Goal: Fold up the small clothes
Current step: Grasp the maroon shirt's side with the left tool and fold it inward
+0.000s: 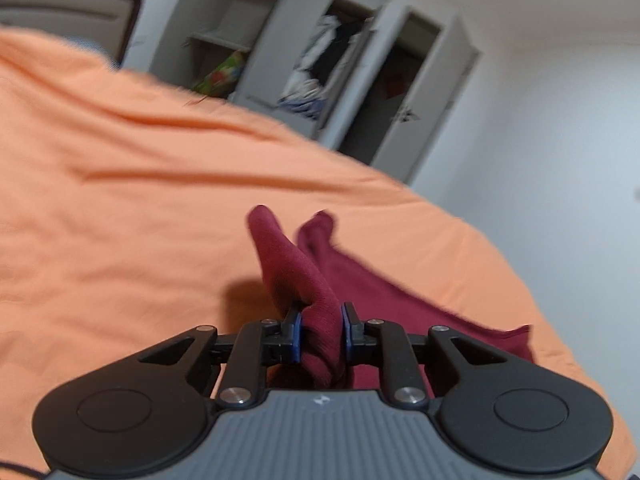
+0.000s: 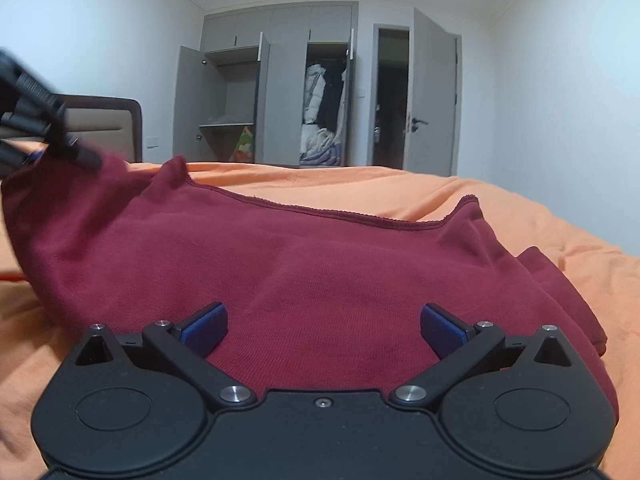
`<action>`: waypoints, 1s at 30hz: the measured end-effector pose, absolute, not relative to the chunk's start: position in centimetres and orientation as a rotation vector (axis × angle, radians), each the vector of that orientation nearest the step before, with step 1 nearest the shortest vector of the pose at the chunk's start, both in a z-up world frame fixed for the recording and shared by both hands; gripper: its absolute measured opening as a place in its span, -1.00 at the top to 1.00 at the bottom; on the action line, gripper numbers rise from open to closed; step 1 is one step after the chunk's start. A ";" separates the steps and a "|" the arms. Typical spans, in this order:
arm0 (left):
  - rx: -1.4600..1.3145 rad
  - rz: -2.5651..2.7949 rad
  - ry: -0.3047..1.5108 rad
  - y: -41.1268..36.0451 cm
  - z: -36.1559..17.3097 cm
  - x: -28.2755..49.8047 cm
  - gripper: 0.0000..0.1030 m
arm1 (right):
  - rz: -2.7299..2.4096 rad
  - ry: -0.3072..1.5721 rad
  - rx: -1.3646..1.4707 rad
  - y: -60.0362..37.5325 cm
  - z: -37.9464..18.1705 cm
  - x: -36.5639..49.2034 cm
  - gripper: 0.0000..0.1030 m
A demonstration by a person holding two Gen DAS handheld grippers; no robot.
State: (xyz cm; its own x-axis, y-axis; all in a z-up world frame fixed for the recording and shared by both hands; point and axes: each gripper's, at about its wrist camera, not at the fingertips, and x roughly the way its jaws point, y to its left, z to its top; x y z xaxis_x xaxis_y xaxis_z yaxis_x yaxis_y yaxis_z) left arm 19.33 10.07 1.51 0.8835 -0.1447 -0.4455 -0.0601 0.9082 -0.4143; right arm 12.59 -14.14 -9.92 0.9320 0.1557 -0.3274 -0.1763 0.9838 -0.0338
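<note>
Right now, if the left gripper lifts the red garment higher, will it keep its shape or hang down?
The red garment will probably hang limp: it already bunches between the left gripper pads and sags toward the orange sheet. It looks like soft knit, so likely light and not slippery. The right gripper is open above it.

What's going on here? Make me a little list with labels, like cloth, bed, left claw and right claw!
cloth: dark red garment, partly lifted, not folded flat yet
bed: orange sheet under the garment
left gripper: shut on a bunched part of the garment, holding it up off the sheet
right gripper: open, jaws wide apart, low over the garment, gripping nothing
background: grey wardrobe with doors open and clothes inside; room door open
</note>
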 end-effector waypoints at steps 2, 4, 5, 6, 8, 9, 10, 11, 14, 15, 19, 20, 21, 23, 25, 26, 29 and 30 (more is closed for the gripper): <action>-0.401 -0.092 0.468 8.3 3.2 19.8 0.62 | 0.189 0.334 -0.056 -14.8 -9.4 12.5 -0.99; -0.358 -0.141 0.457 5.8 4.6 20.6 0.64 | 0.195 0.324 -0.062 -15.5 -8.9 11.9 -0.99; -0.332 -0.165 0.455 4.4 5.2 21.0 0.66 | 0.186 0.316 -0.068 -15.9 -8.7 11.6 -0.99; -0.305 -0.193 0.453 2.9 5.7 21.5 0.67 | 0.173 0.309 -0.075 -16.4 -8.6 11.1 -0.99; -0.267 -0.259 0.456 -0.3 6.1 22.4 0.69 | 0.147 0.307 -0.081 -17.7 -8.3 10.3 -0.99; -0.253 -0.296 0.464 -2.0 6.1 23.0 0.69 | 0.132 0.310 -0.078 -18.5 -8.2 9.7 -0.99; -0.237 -0.332 0.477 -3.8 5.9 23.5 0.69 | 0.118 0.315 -0.073 -19.3 -8.1 9.2 -0.99; -0.217 -0.367 0.494 -5.6 5.6 24.0 0.69 | 0.104 0.322 -0.065 -20.0 -8.1 8.7 -0.99; -0.162 -0.462 0.580 -11.0 3.6 25.4 0.70 | 0.058 0.353 -0.047 -22.2 -8.2 7.1 -0.99; -0.146 -0.490 0.613 -12.6 2.9 25.8 0.70 | 0.043 0.366 -0.041 -22.9 -8.4 6.5 -0.99; -0.049 -0.575 0.682 -17.6 0.4 26.0 0.70 | 0.004 0.409 -0.026 -24.8 -9.1 5.0 -0.99; -0.023 -0.574 0.687 -18.2 0.0 25.9 0.69 | -0.002 0.414 -0.023 -25.1 -9.3 4.7 -0.99; -0.006 -0.569 0.687 -18.5 -0.2 26.0 0.69 | -0.006 0.416 -0.019 -25.4 -9.4 4.4 -0.99; -0.007 -0.576 0.695 -18.5 -0.4 26.4 0.65 | -0.005 0.416 -0.015 -25.6 -9.5 4.1 -0.99; -0.032 -0.595 0.709 -18.3 -0.5 26.5 0.58 | -0.003 0.415 -0.018 -25.7 -9.7 4.2 -0.99; -0.045 -0.603 0.714 -18.0 -0.5 26.4 0.44 | -0.002 0.415 -0.020 -25.7 -9.8 4.4 -0.99; -0.080 -0.628 0.713 -16.8 0.2 25.6 -0.04 | -0.001 0.416 -0.017 -25.5 -9.7 4.8 -0.99; -0.092 -0.628 0.709 -16.5 0.4 25.4 -0.22 | -0.001 0.417 -0.016 -25.4 -9.7 4.9 -0.99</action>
State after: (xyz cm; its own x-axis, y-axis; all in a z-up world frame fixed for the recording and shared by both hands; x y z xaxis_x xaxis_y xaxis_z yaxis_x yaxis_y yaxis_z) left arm 25.39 -16.53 0.41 0.5847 -0.5672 -0.5800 0.5070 0.8136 -0.2846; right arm 4.89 -25.44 -9.73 0.9141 -0.0046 -0.4054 -0.0019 0.9999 -0.0154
